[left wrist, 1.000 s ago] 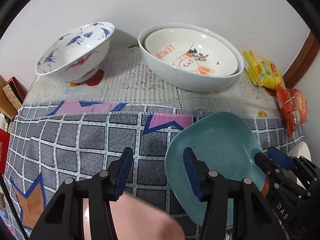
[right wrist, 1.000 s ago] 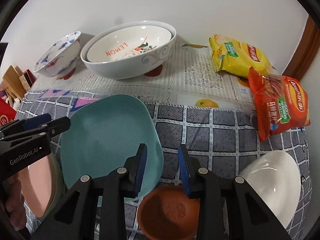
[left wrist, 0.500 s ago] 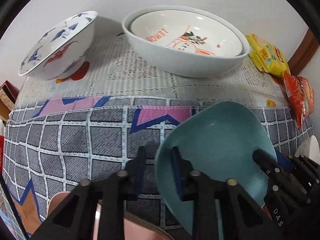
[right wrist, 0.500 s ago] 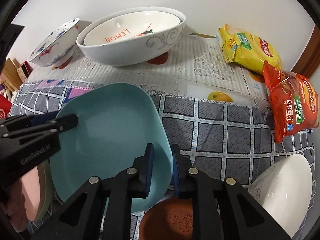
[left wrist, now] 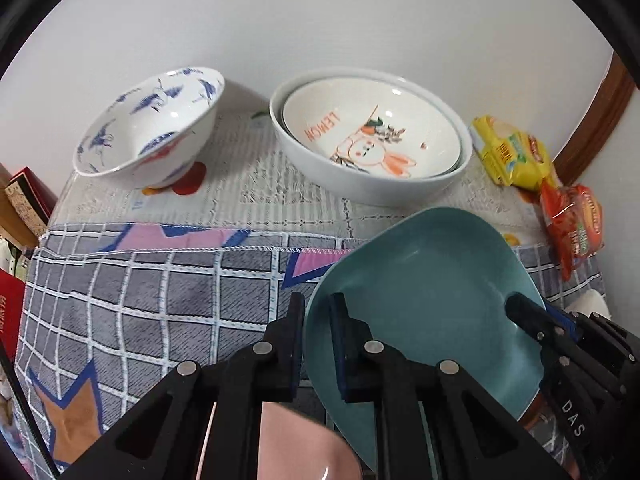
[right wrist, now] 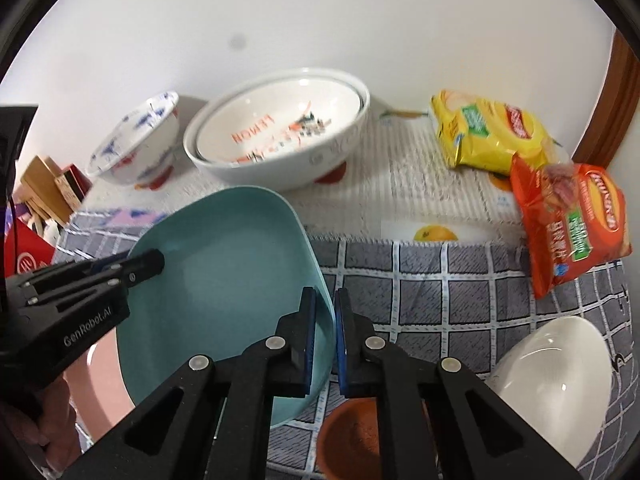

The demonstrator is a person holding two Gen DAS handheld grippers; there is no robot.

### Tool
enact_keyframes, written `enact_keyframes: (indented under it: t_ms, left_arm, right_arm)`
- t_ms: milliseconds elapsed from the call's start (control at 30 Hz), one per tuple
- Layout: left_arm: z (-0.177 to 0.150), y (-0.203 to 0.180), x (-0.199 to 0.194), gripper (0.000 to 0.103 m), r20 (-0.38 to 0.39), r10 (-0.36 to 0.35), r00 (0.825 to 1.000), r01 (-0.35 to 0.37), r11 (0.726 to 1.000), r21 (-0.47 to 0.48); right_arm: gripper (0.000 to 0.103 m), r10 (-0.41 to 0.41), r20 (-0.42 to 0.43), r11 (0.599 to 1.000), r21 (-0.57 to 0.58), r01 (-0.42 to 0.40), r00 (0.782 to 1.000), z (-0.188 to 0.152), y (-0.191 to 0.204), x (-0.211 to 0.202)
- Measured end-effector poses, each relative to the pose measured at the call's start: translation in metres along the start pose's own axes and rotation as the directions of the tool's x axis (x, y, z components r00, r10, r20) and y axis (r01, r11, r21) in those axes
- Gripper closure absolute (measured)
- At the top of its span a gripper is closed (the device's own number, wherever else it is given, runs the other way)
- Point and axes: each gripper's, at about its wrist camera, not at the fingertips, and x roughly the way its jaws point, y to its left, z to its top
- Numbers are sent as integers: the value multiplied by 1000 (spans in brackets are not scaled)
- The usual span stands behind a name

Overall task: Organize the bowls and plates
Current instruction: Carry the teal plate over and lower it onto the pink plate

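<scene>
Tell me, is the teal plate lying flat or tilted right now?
Tilted. The teal plate has each gripper clamping an opposite rim, left gripper and right gripper, and its far edge rises above the checked cloth.

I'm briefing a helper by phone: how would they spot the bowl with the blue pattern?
Look to the back of the table, by the white wall. Two nested white bowls with orange LEMON lettering sit there; the blue-patterned bowl stands alone to their left, apart from them. It is smaller, footed, and dotted with blue figures inside.
</scene>
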Motion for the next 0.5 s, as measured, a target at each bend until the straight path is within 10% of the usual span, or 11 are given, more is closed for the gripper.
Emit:
enact_keyframes:
  t_ms: [500]
  left_arm:
    - [-37, 3, -71, 91, 60, -43, 997, 44, 999, -10]
  right_arm:
    - [95, 37, 62, 998, 44, -40, 997, -27, 9, -78]
